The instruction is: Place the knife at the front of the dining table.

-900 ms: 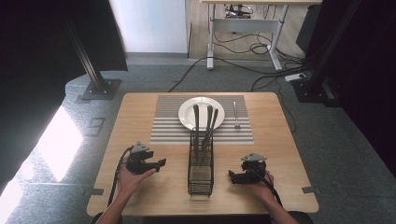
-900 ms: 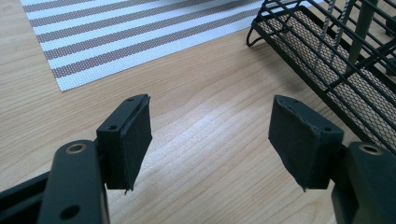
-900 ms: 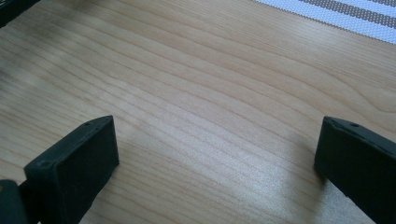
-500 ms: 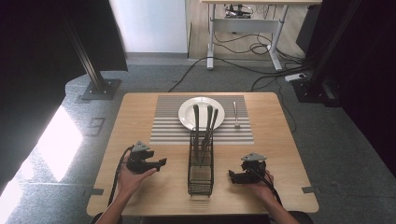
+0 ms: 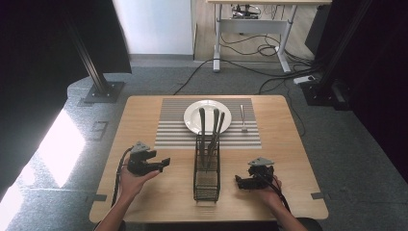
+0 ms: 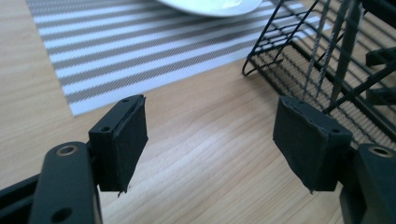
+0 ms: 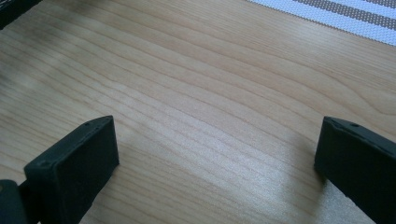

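Nothing much has moved since a moment ago: both hands stay put on the wooden tabletop [image 5: 154,202]. The left gripper [image 5: 162,162] hovers left of the black wire cutlery rack [image 5: 207,177], jaws spread wide and empty. The right gripper [image 5: 239,181] sits right of the rack, jaws likewise wide apart over bare wood. Dark-handled utensils [image 5: 213,130] stand in the rack; beyond it a white plate [image 5: 192,118] rests on a striped placemat [image 5: 168,130], a fork [image 5: 243,118] beside it.
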The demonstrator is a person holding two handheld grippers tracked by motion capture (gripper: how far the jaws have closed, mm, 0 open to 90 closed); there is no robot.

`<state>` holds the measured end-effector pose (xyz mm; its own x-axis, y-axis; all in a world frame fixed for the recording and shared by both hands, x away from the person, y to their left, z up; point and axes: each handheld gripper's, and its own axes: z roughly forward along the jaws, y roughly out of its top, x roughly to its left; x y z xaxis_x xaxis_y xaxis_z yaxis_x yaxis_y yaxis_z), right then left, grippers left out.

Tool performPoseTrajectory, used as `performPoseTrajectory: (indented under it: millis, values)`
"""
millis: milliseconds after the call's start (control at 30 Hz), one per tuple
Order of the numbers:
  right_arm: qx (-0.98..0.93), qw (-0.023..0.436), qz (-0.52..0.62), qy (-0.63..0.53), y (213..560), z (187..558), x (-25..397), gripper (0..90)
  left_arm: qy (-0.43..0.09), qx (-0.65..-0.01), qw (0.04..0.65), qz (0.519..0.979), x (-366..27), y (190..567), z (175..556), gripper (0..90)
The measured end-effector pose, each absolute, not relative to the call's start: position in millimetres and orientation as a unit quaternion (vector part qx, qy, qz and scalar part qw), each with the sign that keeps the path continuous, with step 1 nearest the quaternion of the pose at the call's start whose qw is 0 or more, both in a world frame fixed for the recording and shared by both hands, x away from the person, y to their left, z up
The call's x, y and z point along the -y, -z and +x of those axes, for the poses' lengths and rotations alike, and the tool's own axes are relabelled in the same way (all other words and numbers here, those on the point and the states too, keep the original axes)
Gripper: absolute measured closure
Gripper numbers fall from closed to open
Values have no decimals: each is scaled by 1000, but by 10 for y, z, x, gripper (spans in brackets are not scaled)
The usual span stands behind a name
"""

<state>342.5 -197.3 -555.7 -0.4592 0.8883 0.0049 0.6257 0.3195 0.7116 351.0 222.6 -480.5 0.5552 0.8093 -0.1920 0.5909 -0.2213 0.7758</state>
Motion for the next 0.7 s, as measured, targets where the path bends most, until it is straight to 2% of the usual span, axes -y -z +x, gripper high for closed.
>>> performPoseTrajectory:
  millis: [700]
  values:
    - [-788, 198, 480, -331, 5557, 3430, 1970, 0, -119, -429, 472, 761, -1881, 4422, 3769, 265]
